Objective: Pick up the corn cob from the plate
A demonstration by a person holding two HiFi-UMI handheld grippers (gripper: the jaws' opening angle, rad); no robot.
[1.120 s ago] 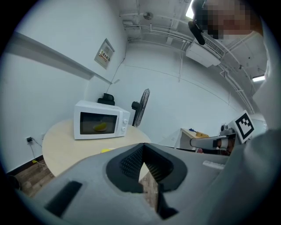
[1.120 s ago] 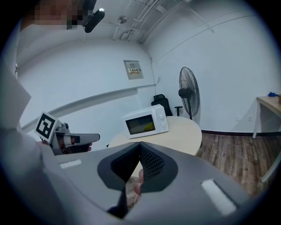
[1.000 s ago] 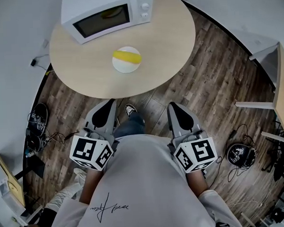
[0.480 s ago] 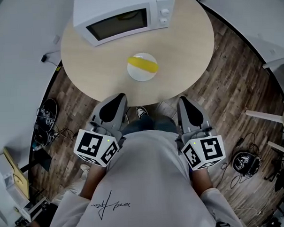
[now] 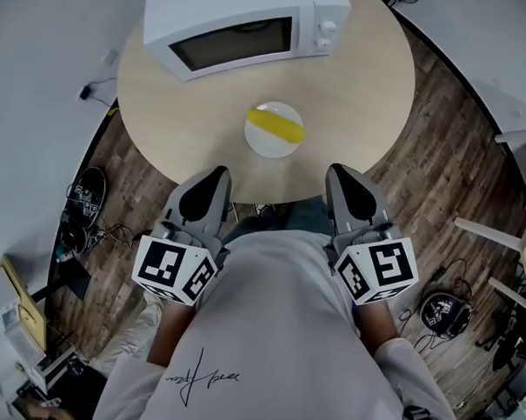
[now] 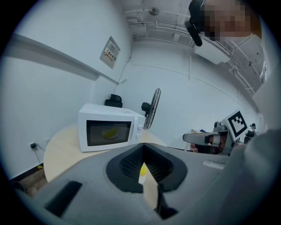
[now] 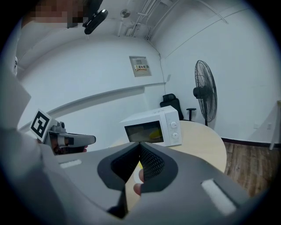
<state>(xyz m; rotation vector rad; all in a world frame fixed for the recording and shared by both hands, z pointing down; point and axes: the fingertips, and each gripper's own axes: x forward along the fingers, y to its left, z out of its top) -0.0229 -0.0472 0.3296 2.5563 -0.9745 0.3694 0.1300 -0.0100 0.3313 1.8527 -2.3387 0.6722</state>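
A yellow corn cob (image 5: 275, 126) lies on a small white plate (image 5: 264, 145) near the front of a round wooden table (image 5: 353, 79). Both grippers are held close to the person's body, with their tips at the table's near edge, short of the plate. My left gripper (image 5: 216, 174) is left of the plate and my right gripper (image 5: 338, 169) is right of it. Both are shut with nothing held. In the left gripper view the corn cob (image 6: 142, 169) shows through the narrow gap below the closed tips of the left gripper (image 6: 142, 146). The right gripper view shows the right gripper (image 7: 140, 144) closed the same way.
A white microwave (image 5: 238, 32) stands at the back of the table, door closed, a yellow shape in its window (image 6: 109, 132). A standing fan (image 7: 204, 94) is beyond the table. Cables and gear (image 5: 79, 213) lie on the wooden floor at left, a dark headset-like item (image 5: 441, 311) at right.
Both grippers and the person have moved toward the table. The plate and corn cob now sit closer in front of the gripper tips. Both grippers stay shut.
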